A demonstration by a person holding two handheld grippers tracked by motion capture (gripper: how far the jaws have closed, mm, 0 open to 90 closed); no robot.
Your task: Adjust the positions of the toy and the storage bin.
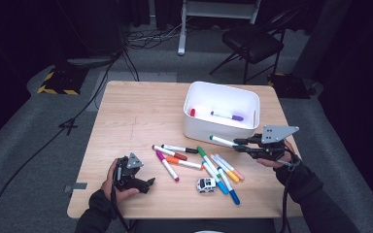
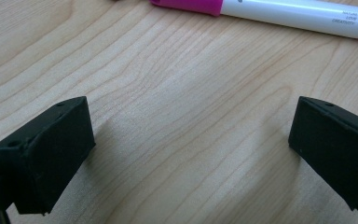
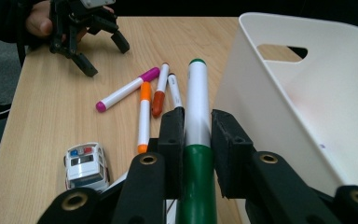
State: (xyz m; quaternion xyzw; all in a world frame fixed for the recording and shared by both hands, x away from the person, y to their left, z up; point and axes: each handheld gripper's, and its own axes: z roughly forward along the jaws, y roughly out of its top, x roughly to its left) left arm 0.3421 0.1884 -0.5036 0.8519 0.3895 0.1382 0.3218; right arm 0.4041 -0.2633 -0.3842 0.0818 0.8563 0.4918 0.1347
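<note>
Right gripper (image 3: 198, 140): pinching green marker (image 3: 196, 112), bin (image 3: 307, 107) beside it.
Left gripper (image 2: 186, 154): spread over counter (image 2: 177, 93).
Pink marker (image 2: 279, 11): ahead, print too small to read.

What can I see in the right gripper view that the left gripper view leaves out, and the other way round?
Right gripper view alone: its jaws shut on a green marker, a white bin, a toy car, an orange marker, and farther off the left gripper held in a hand.

Left gripper view alone: its own two jaws set wide apart over bare wood, and small print on a marker's barrel.

Both: the wooden table and the pink marker, close up in the left gripper view, small in the right.
</note>
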